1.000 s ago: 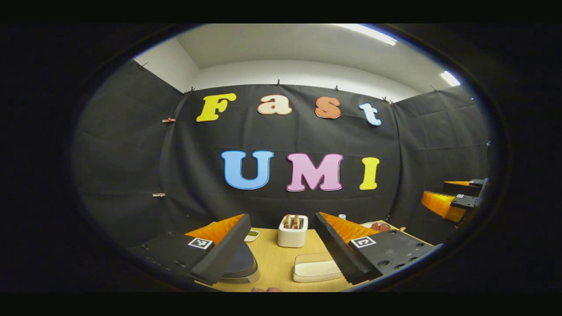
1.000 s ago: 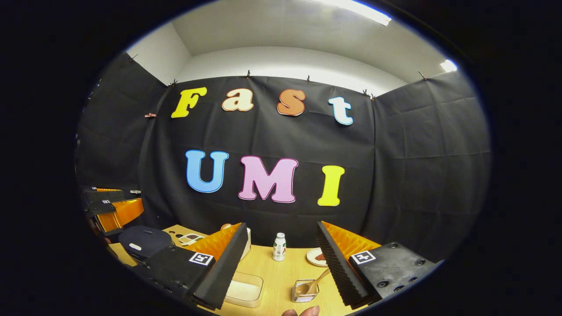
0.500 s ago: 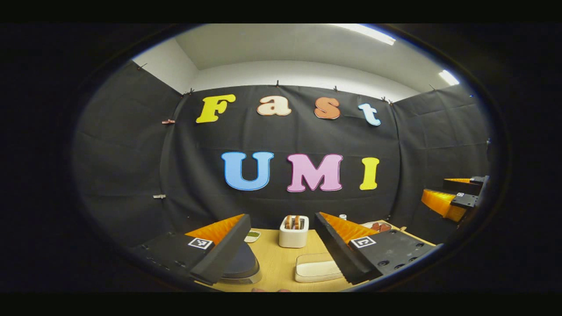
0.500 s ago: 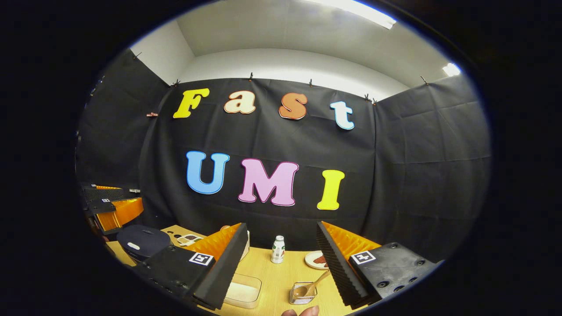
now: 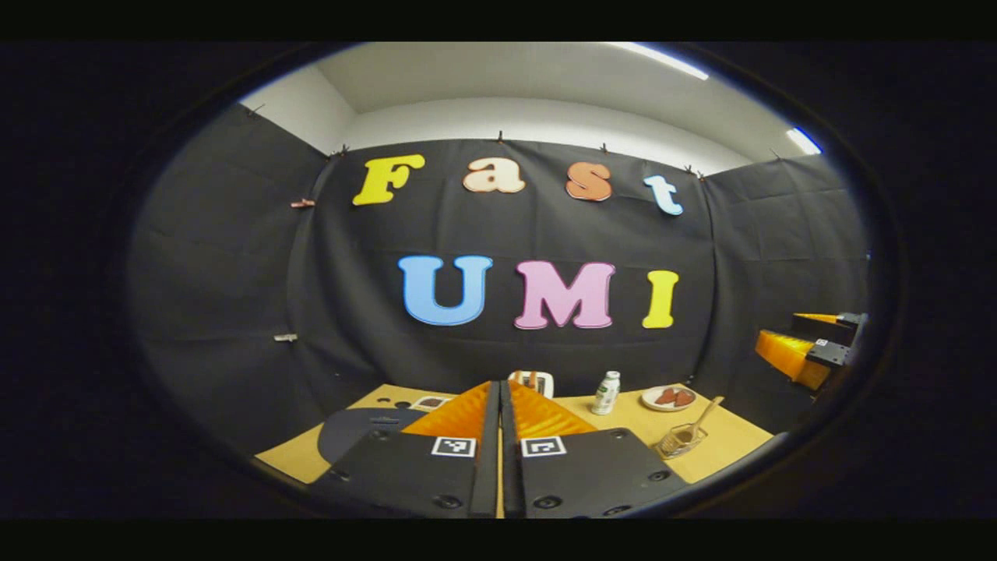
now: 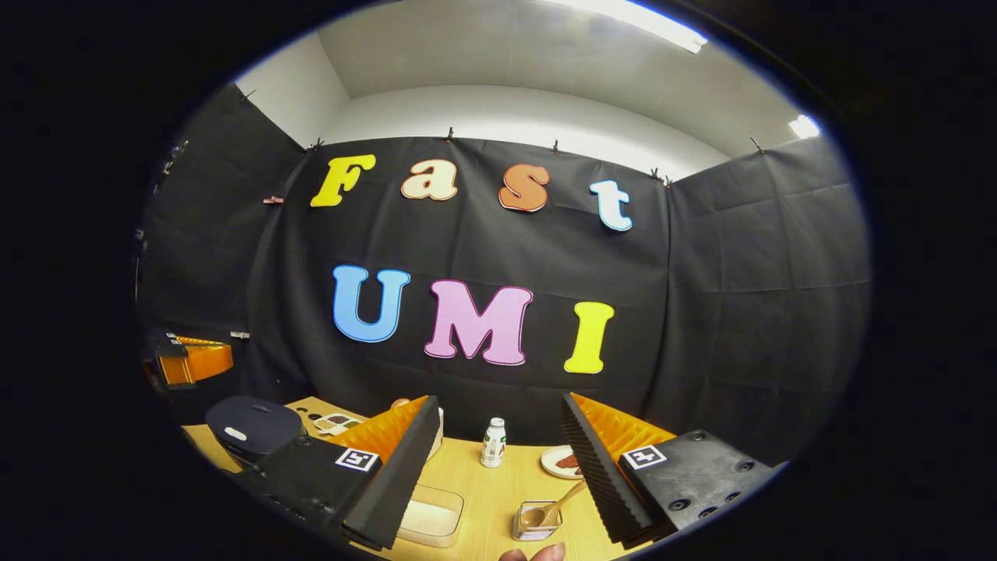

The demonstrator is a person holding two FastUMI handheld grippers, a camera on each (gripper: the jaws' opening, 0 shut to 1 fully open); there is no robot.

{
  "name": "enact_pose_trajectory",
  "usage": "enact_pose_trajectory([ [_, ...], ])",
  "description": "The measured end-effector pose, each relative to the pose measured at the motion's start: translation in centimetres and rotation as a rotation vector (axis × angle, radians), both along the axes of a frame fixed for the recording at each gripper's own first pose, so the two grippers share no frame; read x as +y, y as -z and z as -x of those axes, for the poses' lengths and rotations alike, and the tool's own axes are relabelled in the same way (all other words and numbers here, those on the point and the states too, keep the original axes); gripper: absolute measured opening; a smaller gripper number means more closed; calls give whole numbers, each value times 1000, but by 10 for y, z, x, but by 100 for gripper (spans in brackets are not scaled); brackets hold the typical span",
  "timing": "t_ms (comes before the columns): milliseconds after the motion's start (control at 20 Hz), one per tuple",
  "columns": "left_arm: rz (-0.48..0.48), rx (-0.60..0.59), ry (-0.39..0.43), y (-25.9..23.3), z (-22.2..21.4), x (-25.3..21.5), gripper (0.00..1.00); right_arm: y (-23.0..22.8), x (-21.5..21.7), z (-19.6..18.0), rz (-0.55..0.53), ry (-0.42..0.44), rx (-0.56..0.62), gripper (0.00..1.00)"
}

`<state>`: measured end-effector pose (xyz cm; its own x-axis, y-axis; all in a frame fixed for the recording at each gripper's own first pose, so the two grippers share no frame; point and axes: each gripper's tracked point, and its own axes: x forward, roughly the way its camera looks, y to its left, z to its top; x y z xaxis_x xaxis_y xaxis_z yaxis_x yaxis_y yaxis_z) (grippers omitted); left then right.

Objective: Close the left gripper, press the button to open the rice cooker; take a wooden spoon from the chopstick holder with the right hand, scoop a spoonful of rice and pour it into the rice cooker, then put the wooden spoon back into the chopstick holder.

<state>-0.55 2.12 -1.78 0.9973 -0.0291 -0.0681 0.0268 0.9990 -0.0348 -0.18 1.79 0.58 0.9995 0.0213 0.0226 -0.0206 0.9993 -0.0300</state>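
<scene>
In the left gripper view, the left tool [image 5: 499, 389] sits nearest at 6 o'clock with its two fingers drawn together, only a thin slit between them and nothing held. Just past its tips, toward 8 o'clock, lies the dark lid of the rice cooker [image 5: 354, 428], still down on the surface [image 5: 724, 440]. That is the relation the coming press turns on: the cooker lies low and left of the closed tool, so the tool likely needs to swing left and drop onto the button, which cannot be made out here. The left tool is plainly the nearer one to it.

In the right gripper view, the right tool [image 6: 498, 432] stands wide with nothing between its fingers. Close ahead at 6 o'clock is the chopstick holder [image 6: 536, 520], the wooden spoon [image 6: 554, 506] leaning in it with its handle running up toward 1 o'clock, into the gap. Beside it at 7 o'clock sits the clear box of rice [image 6: 431, 514]. Farther back, a small bottle [image 6: 492, 442] and a plate [image 6: 562, 461]; the cooker lies away at 9 o'clock.
</scene>
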Motion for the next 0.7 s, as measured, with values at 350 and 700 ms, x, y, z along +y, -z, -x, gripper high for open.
enact_pose_trajectory([
  [350,23,210,-121,65,-6,76,7,4,-1,-1,11,0,9,99],
  [700,94,431,-130,134,-13,112,6,7,-3,0,18,10,18,98],
])
